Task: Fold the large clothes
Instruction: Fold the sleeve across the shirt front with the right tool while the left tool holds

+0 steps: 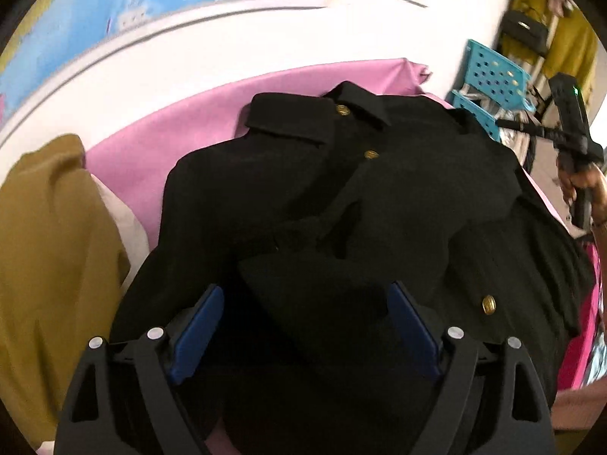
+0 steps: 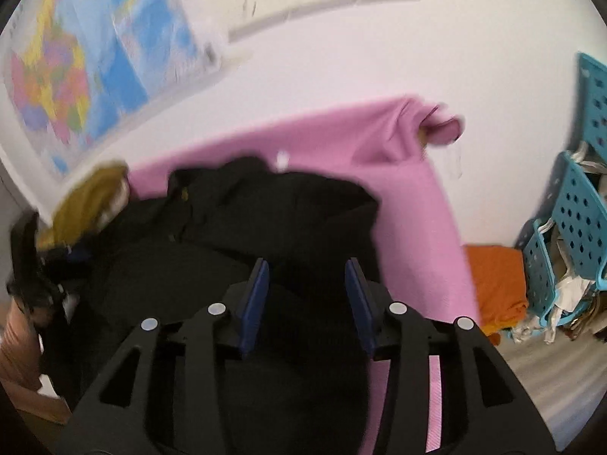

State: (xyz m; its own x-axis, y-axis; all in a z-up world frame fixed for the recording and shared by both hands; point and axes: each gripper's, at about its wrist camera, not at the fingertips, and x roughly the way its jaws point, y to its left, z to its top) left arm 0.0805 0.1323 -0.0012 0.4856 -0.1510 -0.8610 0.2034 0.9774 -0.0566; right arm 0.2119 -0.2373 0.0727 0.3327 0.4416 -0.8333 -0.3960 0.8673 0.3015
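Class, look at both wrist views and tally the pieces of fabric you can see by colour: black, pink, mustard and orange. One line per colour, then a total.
Black: 1, the black buttoned coat
Pink: 1, the pink cloth covering the table
Mustard: 1, the mustard-yellow garment beside the coat
Orange: 1, the orange folded cloth on the floor
Total: 4
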